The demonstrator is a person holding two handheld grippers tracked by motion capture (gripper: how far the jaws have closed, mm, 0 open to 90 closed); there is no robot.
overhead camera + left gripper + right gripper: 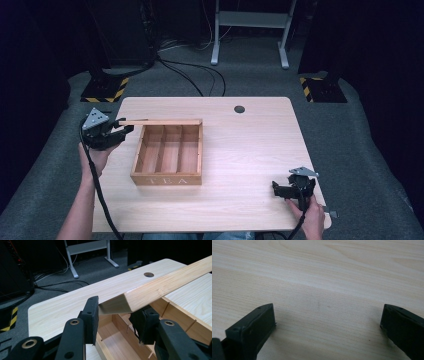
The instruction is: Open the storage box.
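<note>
A wooden tea box (pixel 167 172) marked "TEA" stands left of centre on the light wooden table (pixel 250 150), with its dividers showing. Its lid (pixel 160 122) is raised along the far side. My left gripper (pixel 122 131) reaches in from the left and is shut on the lid's left end. In the left gripper view the lid (pixel 160 285) runs up to the right from between the pads (pixel 93 312) of that gripper (pixel 117 312), above the box's compartments (pixel 117 337). My right gripper (pixel 279 189) rests near the table's front right, open, and in its own view the gripper (pixel 327 320) has only bare tabletop between the jaws.
A round cable hole (pixel 239 109) sits near the table's far edge. Beyond the table are a white desk frame (pixel 250 30), loose cables on the carpet (pixel 200 75) and two stand bases with yellow-black stripes (pixel 105 90) (pixel 322 87).
</note>
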